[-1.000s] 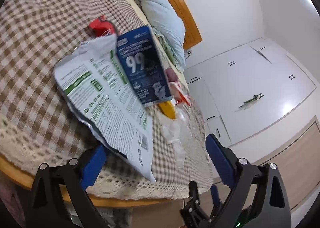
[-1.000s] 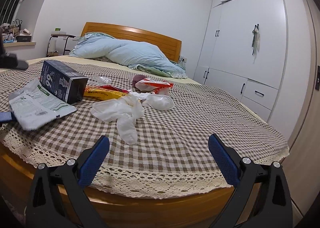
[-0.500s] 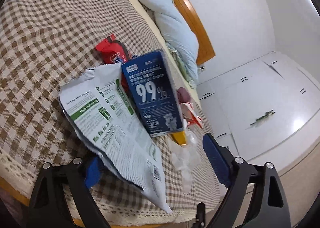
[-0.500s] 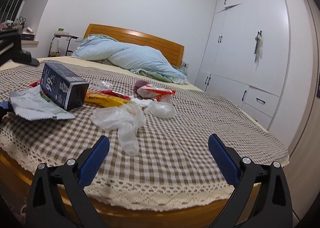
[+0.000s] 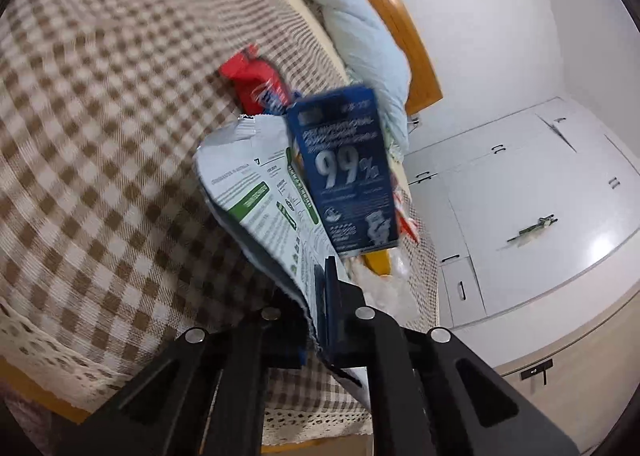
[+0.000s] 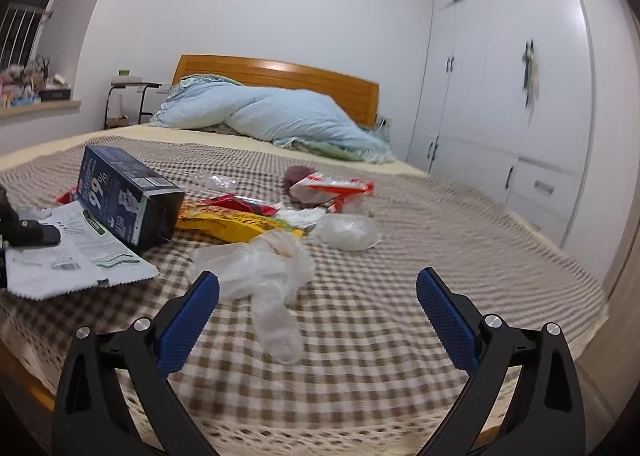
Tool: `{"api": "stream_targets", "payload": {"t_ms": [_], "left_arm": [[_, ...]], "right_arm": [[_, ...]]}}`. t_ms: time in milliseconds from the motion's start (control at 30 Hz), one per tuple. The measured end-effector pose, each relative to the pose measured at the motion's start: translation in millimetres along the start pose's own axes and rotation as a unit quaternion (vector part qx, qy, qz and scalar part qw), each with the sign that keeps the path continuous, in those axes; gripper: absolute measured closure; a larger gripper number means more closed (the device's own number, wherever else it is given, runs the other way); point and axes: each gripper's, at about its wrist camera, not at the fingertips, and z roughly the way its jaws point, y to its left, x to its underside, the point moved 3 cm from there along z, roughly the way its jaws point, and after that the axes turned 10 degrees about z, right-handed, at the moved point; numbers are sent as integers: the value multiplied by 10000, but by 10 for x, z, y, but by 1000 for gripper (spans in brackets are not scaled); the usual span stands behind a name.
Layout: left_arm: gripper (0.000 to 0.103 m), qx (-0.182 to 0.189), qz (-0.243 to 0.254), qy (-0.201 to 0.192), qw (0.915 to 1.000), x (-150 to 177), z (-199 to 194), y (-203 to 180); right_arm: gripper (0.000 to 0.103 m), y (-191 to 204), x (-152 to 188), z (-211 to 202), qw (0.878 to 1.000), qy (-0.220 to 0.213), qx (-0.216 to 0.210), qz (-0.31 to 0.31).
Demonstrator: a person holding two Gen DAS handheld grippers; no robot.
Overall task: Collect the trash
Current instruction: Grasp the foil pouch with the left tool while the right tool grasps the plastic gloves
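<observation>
Left gripper (image 5: pixel 320 296), low in the frame's centre, had just closed its jaws and pinched the near edge of the white printed pouch (image 5: pixel 260 191). Its dark blue carton (image 5: pixel 348 171) lay partly over the pouch on the checked bedspread (image 5: pixel 100 135). Right gripper (image 6: pixel 316 312) hung spread wide, holding nothing, before a crumpled clear glove (image 6: pixel 260 272).

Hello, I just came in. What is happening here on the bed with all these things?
A person is clearing trash off the bed cover with a tool in each hand. The left tool has just closed its jaws on the edge of the white and green bag, which lies partly under the dark blue box. The right tool is open and holds nothing; it points toward the crumpled plastic glove. The yellow wrapper and the red and white wrapper lie on the cover.
</observation>
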Motion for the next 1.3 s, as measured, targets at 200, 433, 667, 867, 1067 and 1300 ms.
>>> {"api": "stream_targets", "payload": {"t_ms": [200, 433, 667, 867, 1067, 1300], "left_arm": [[103, 30, 438, -488, 9978, -151, -211, -73], [103, -80, 749, -579, 9955, -221, -207, -207], [103, -147, 960, -640, 9932, -355, -144, -303], [103, -146, 979, -553, 9935, -380, -50, -286], [103, -270, 937, -407, 9944, -348, 47, -213], [103, -441, 882, -364, 9945, -312, 41, -91]], "right_arm": [[8, 137, -42, 107, 10000, 30, -70, -36], [8, 296, -99, 320, 9996, 177, -210, -52], [8, 317, -114, 514, 9970, 653, -343, 253], [8, 321, -97, 653, 9928, 1056, -438, 360], [46, 433, 36, 631, 9899, 1217, -725, 26], [80, 331, 82, 669, 9839, 1481, -929, 377]]}}
